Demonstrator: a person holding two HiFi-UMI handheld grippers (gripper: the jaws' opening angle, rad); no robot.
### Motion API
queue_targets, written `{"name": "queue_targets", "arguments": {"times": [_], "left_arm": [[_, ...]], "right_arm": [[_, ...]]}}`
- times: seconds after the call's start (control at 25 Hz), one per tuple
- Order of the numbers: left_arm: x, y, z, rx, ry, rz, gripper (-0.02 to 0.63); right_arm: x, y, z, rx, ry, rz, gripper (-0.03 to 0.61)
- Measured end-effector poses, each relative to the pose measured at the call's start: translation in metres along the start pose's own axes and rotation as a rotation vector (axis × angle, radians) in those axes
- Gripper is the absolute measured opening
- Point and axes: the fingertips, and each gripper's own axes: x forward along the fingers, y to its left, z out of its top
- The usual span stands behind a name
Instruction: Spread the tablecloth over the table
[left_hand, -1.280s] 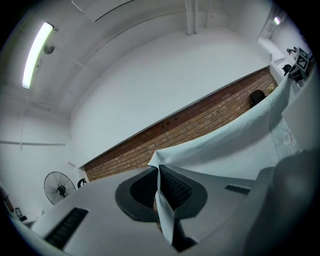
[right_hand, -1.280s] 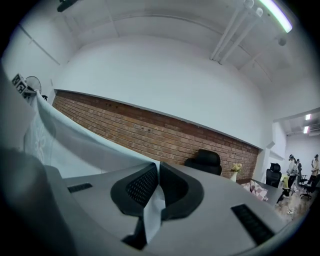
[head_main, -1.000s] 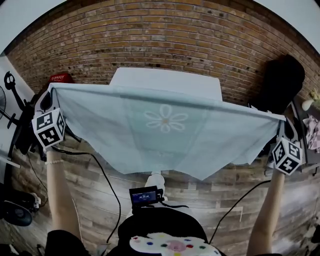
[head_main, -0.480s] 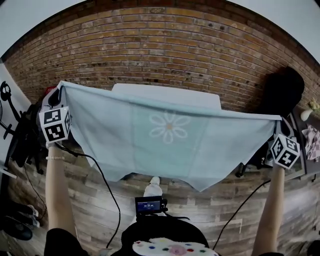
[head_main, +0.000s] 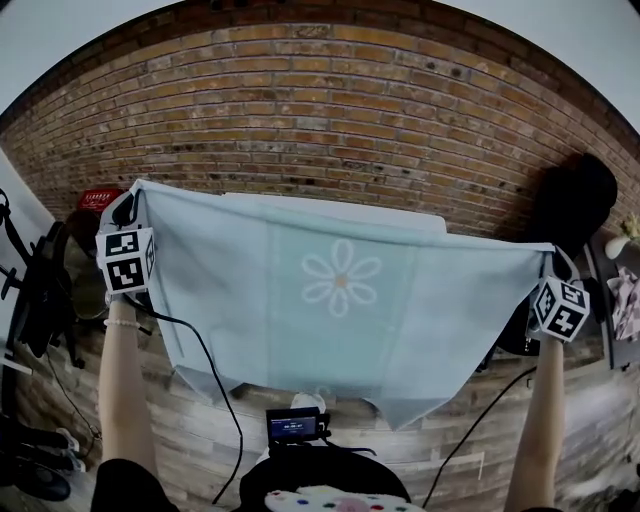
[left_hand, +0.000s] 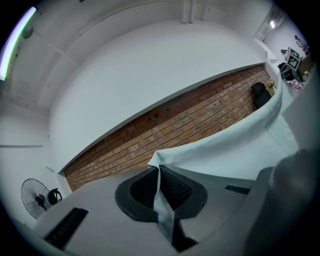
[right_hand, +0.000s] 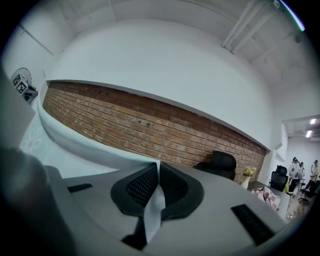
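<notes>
- The tablecloth (head_main: 340, 300), pale blue with a white flower (head_main: 341, 283) at its middle, is held stretched in the air between the two grippers. Its lower edge hangs in points above the wooden floor (head_main: 450, 440).
- The left gripper (left_hand: 159, 174) is closed on the cloth's left top corner; in the left gripper view a fold of fabric is seen pinched between the ribbed pads.
- The right gripper (right_hand: 158, 174) is clamped on the right top corner in the same way, with a strip of cloth trapped between its pads.
- The table (head_main: 420, 218) is almost wholly screened by the raised cloth. Only a white strip of its far part is seen above the cloth's top hem, against the brick wall (head_main: 330, 110).
- A black chair (head_main: 585, 205) stands at the far right by the wall, partly cut off by the cloth's corner and the right marker cube.
- A red object (head_main: 97, 198) at the far left is too hidden to be named.
- A black device with a small lit screen (head_main: 295, 425) and a black cable (head_main: 205, 360) are seen near the person, below the cloth.
- A standing fan (left_hand: 35, 197) is shown only by the left gripper view.
- A vase of flowers (right_hand: 248, 172) beside the chair is made out best in the right gripper view, where small, distant figures are also seen at the far right.
- In the head view the jaws themselves are hidden behind cloth and cubes.
</notes>
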Motion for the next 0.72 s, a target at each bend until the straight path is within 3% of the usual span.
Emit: {"name": "queue_targets", "arguments": {"times": [0.28, 0.72], "left_arm": [[0.075, -0.010, -0.009, -0.028, 0.032, -0.045, 0.014], [0.182, -0.032, -0.034, 0.024, 0.100, -0.105, 0.014]], "right_arm": [[0.062, 0.019, -0.003, -0.021, 0.054, -0.019, 0.034], [0.156, 0.055, -0.016, -0.064, 0.131, -0.018, 0.034]]}}
